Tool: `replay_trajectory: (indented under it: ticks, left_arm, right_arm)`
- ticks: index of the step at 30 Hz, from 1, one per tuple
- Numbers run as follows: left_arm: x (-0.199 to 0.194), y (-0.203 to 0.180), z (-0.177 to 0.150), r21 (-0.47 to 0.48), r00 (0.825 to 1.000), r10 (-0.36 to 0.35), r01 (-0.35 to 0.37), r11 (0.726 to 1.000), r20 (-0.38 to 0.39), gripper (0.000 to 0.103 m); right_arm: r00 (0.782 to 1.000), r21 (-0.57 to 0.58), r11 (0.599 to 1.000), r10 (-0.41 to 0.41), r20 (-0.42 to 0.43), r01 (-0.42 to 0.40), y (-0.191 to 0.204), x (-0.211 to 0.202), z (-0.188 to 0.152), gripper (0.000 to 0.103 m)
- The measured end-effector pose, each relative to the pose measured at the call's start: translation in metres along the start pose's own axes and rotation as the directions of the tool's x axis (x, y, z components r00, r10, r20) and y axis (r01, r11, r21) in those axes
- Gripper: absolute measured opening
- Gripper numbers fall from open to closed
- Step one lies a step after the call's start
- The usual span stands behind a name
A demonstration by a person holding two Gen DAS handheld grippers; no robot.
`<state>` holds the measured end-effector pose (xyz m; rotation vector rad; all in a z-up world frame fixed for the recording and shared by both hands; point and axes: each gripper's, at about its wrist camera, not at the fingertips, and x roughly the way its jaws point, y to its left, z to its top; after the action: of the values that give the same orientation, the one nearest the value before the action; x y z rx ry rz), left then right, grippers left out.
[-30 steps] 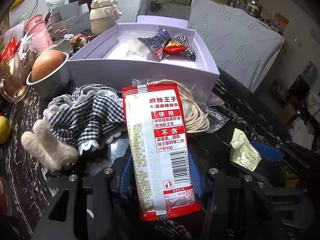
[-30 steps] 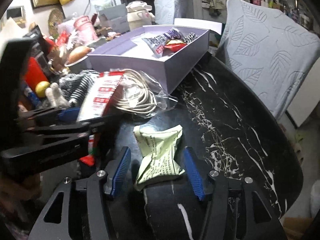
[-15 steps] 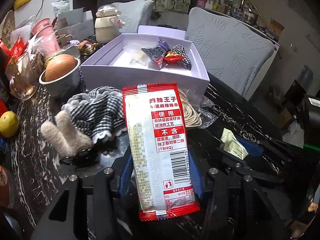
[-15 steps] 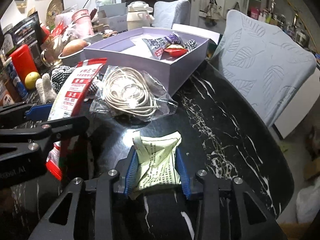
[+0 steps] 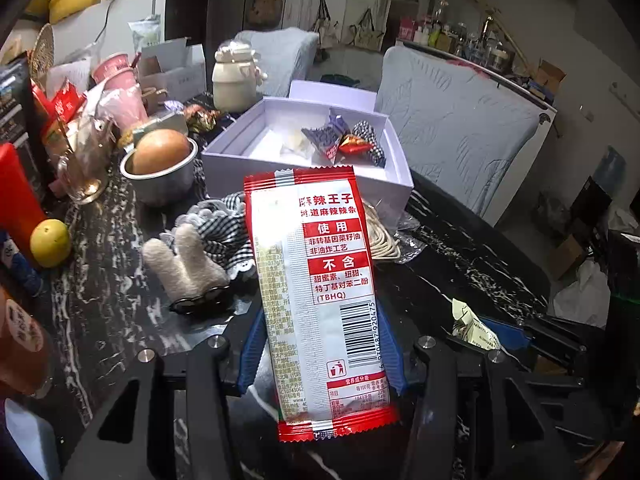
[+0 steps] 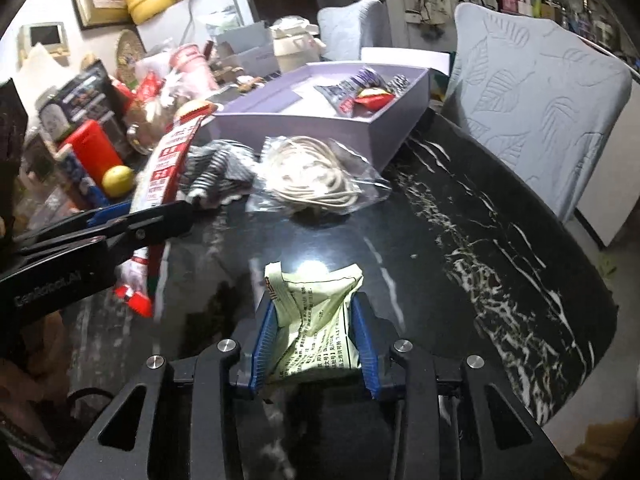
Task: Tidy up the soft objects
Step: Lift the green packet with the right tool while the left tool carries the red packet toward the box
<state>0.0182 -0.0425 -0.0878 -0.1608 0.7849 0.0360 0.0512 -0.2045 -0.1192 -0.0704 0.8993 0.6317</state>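
Black marbled table (image 6: 460, 240), lavender box (image 5: 392, 184) behind; left gripper (image 5: 320, 344) pinching red snack packet (image 5: 316, 280); right gripper (image 6: 316, 340) pinching pale green sachet (image 6: 316, 320)

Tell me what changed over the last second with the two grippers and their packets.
The right gripper closed on the pale green crumpled paper packet, which had lain between open jaws, and lifted it off the black marble table. The left gripper kept its grip on the red and white snack packet, raising it slightly. The lavender box and bagged cord coil stayed put.
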Motion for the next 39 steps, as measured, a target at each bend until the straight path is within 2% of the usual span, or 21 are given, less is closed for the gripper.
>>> replay_trajectory:
  ticks: [8, 22, 39]
  left_arm:
    - [-0.035, -0.001, -0.002, 0.008, 0.997, -0.004, 0.004, 1.0, 0.073, 0.05]
    - [-0.074, -0.003, 0.017, 0.045, 0.98, -0.026, 0.018, 0.999, 0.197, 0.05]
    - [-0.068, -0.009, 0.071, 0.075, 0.961, -0.067, 0.049, 0.996, 0.269, 0.05]
  right_arm:
    - [0.997, -0.021, 0.999, 0.04, 0.073, -0.039, 0.02, -0.035, -0.002, 0.037]
    - [0.982, -0.069, 0.998, 0.006, 0.191, 0.007, 0.034, -0.072, 0.018, 0.037]
    - [0.957, -0.112, 0.994, 0.023, 0.288, 0.01, 0.022, -0.09, 0.079, 0.037]
